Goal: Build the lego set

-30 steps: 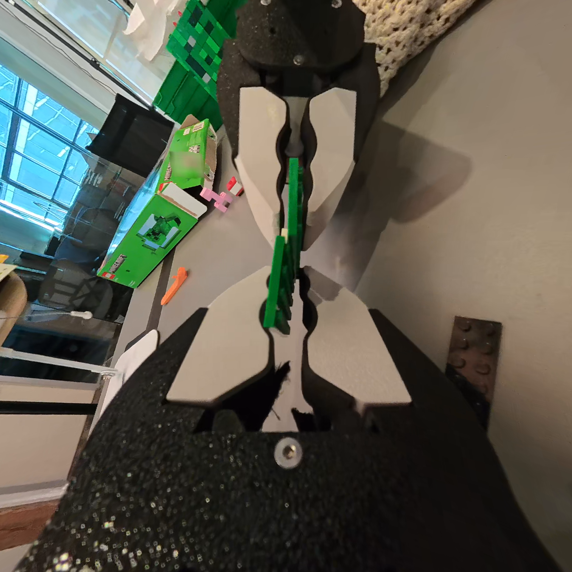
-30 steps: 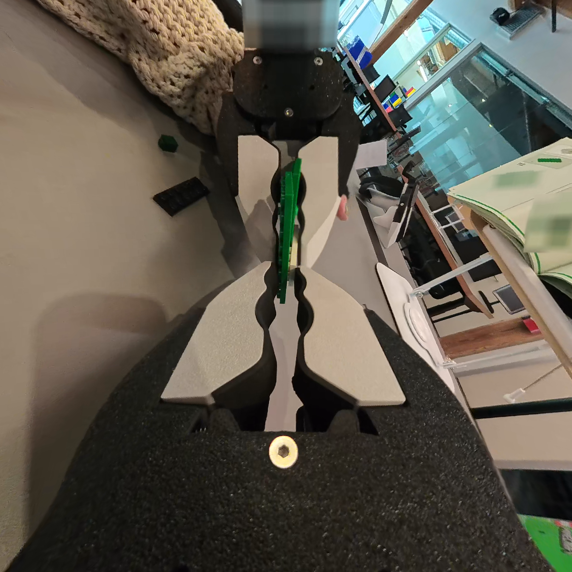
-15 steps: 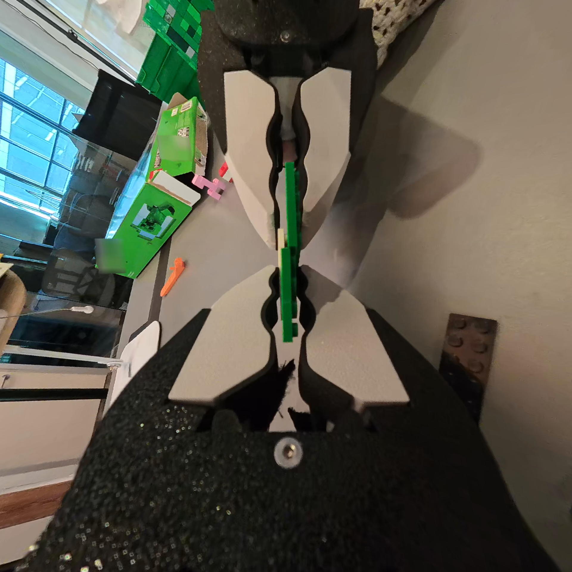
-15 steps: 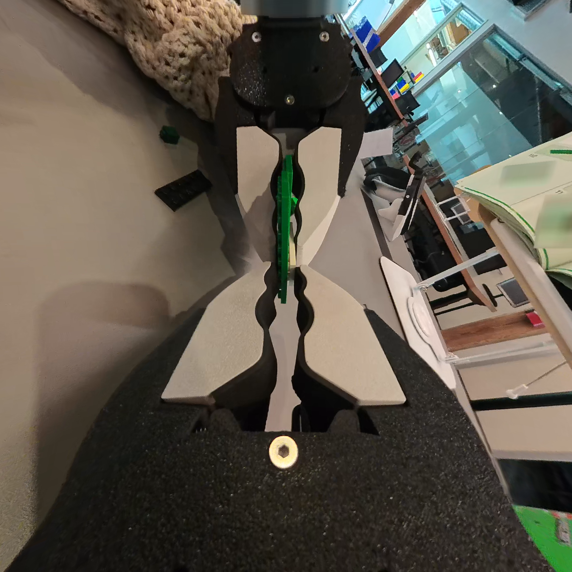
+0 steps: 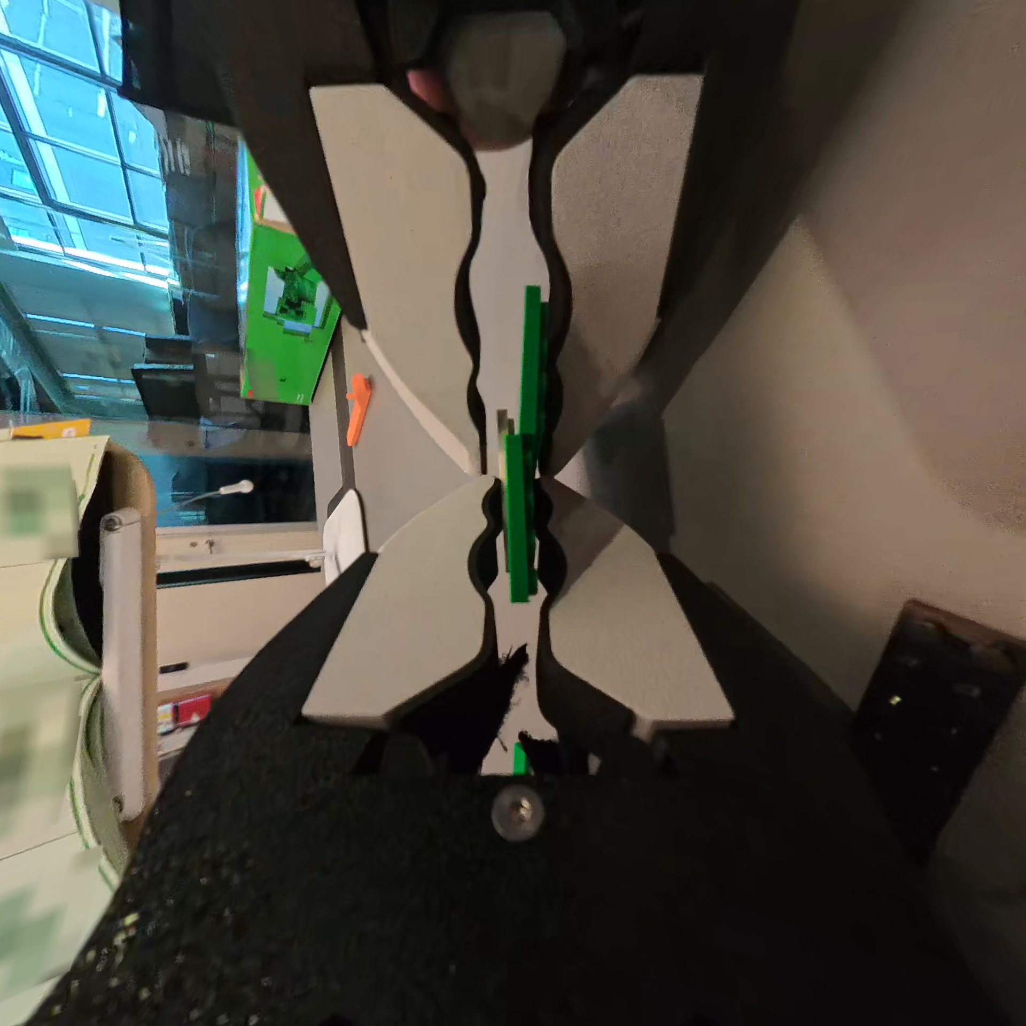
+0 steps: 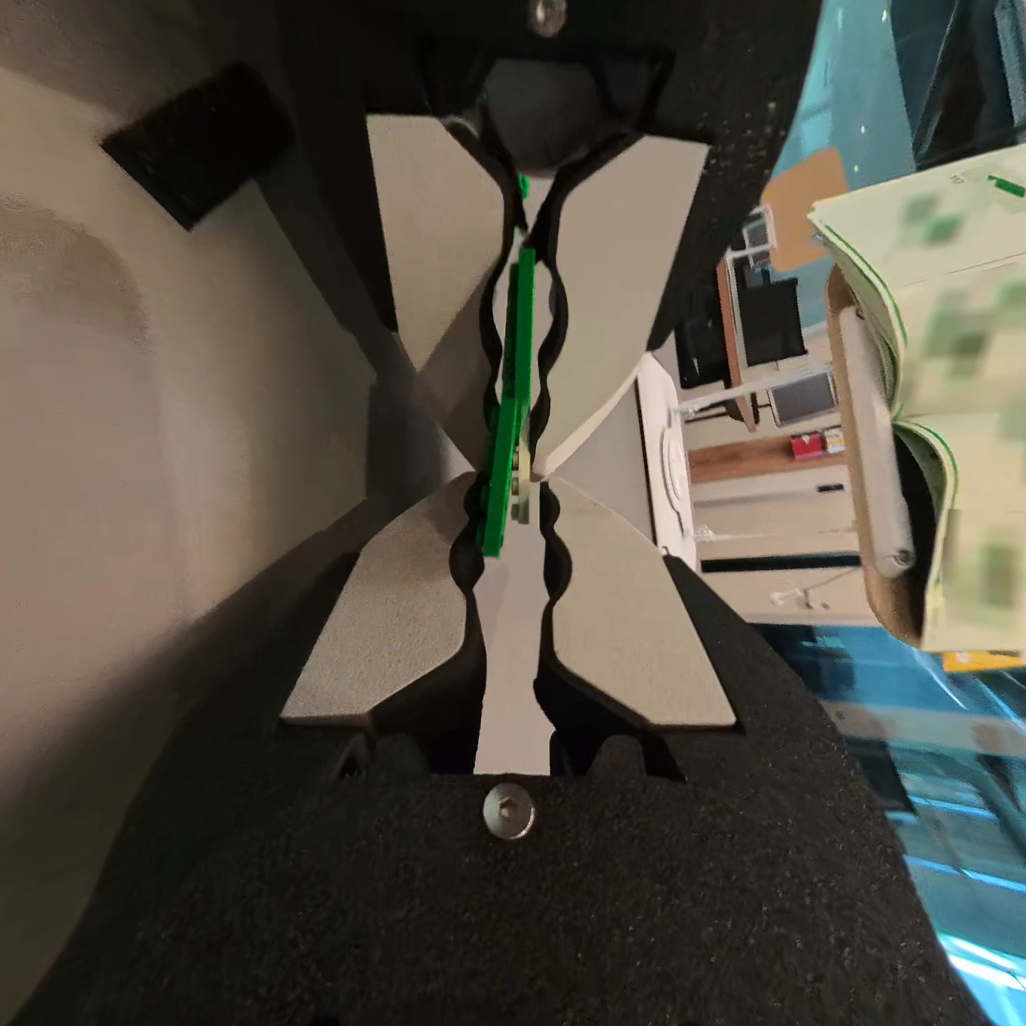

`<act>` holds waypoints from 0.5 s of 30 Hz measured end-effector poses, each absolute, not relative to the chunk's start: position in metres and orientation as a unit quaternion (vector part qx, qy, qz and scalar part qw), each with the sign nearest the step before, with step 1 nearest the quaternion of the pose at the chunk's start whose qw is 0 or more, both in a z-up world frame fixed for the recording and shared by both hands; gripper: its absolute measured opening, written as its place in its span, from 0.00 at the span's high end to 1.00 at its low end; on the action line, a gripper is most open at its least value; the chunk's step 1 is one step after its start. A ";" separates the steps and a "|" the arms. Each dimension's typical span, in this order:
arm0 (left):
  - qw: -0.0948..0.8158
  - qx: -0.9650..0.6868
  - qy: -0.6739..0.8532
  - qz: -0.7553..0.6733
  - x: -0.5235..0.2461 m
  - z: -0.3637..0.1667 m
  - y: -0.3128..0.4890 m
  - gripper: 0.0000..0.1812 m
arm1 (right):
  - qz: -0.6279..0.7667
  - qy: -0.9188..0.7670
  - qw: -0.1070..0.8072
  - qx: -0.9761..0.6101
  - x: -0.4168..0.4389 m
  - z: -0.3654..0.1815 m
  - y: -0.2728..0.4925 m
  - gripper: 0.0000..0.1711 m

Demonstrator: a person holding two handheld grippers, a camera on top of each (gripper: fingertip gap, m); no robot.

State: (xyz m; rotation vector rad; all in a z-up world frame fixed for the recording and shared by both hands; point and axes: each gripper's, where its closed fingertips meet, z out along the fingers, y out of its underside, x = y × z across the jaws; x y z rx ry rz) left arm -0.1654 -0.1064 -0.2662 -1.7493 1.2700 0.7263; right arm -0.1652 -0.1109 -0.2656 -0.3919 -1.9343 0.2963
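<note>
Two grippers face each other tip to tip above the grey table (image 5: 833,444). My left gripper (image 5: 516,480) is shut on a green lego plate (image 5: 522,516) seen edge-on. My right gripper (image 6: 508,483) is shut on a second green plate (image 6: 497,488) with a small tan piece (image 6: 522,488) on its side. The two plates overlap side by side where the fingertips meet. In the left wrist view the right gripper's plate (image 5: 533,361) runs up between its fingers. In the right wrist view the left gripper's plate (image 6: 522,333) does the same.
A dark brown lego plate (image 5: 938,722) lies on the table near the left gripper and also shows in the right wrist view (image 6: 194,144). A green box (image 5: 288,316) and an orange tool (image 5: 358,408) lie farther off. An open instruction booklet (image 6: 944,333) stands at the table's edge.
The two grippers have closed in on each other until their fingertips meet. The green plates have straightened and overlap more than before.
</note>
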 end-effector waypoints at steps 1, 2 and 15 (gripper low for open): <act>0.409 -0.699 0.506 0.296 -0.166 -0.267 -0.106 0.95 | 0.109 -0.817 0.541 -0.169 -0.166 -0.267 -0.110 0.90; 0.405 -0.703 0.505 0.295 -0.165 -0.268 -0.106 0.95 | 0.094 -0.819 0.537 -0.178 -0.167 -0.269 -0.108 0.89; 0.434 -0.700 0.490 0.286 -0.161 -0.266 -0.102 0.91 | 0.045 -0.835 0.509 -0.203 -0.167 -0.276 -0.099 0.93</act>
